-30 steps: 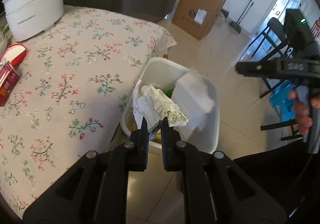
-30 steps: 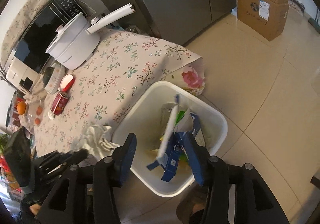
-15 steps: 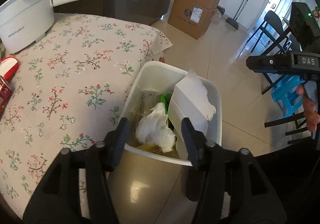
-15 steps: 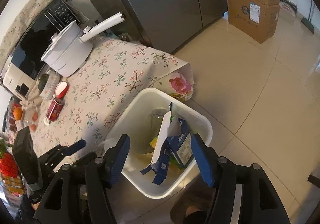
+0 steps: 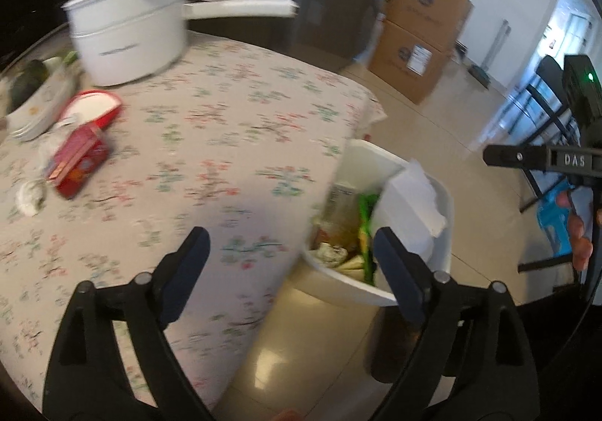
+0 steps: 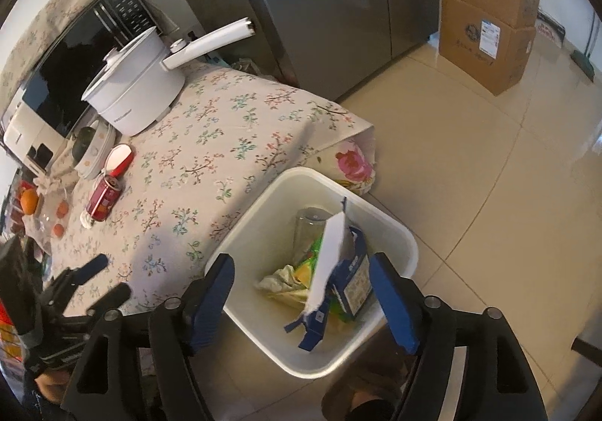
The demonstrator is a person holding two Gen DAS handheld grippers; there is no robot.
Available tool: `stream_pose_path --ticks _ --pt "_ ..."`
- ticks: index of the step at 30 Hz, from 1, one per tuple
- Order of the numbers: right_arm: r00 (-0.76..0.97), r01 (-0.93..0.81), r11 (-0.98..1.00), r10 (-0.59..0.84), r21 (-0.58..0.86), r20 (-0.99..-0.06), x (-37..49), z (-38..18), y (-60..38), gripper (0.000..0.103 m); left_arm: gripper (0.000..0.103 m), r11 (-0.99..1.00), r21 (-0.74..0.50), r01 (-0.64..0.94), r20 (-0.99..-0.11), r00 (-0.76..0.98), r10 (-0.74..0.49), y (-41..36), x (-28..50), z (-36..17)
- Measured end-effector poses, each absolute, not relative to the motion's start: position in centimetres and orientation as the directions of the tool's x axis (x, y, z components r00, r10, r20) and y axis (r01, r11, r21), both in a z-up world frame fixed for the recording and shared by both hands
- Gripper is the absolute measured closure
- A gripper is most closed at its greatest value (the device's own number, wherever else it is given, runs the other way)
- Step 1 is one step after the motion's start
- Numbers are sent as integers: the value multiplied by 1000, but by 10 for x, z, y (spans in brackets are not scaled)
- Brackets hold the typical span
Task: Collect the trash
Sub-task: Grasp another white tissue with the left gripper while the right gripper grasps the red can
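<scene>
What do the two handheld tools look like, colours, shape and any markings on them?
Both are black plastic with triangular cut-outs and silver pivot screws. The left tool has two flat dark navy fingers; the right tool has brighter blue ones. Seen from the left wrist, the right tool's crossbar reads "DAS", with a black box showing a green light above. Bare fingertips grip its handle.

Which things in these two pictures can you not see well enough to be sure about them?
- Red can, left wrist view: motion blur makes its label unreadable.
- Bottom of the white bin, right wrist view: the blue carton and crumpled paper cover whatever lies under them.
- Dark item in the bowl, left wrist view: blurred and near the edge; cannot tell what it is.
</scene>
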State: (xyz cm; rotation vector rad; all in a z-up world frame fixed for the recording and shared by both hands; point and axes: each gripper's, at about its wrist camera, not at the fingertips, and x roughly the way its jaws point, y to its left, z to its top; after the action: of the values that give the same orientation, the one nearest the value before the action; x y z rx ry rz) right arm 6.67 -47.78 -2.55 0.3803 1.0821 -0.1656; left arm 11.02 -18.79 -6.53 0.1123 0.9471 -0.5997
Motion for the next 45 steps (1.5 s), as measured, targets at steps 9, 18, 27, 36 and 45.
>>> stream_pose_path --ticks 9,18,27,36,45 --pt "454 250 950 58 189 -889 103 -32 -431 23 8 920 -151 362 -795 508 -331 -108 134 -63" --pt "429 132 984 49 117 -902 168 -41 -373 22 8 981 -85 172 -821 546 -167 -12 190 -72" --pt "472 -148 984 162 103 -866 239 -59 -274 9 19 988 -135 81 -817 554 -157 52 239 -110" --pt "461 -368 925 272 97 -844 269 -104 -185 8 56 961 -231 154 -784 555 -278 55 265 -141" --pt "475 -437 895 316 91 -821 291 -121 -146 0 99 956 -252 147 -766 573 -290 66 268 -144"
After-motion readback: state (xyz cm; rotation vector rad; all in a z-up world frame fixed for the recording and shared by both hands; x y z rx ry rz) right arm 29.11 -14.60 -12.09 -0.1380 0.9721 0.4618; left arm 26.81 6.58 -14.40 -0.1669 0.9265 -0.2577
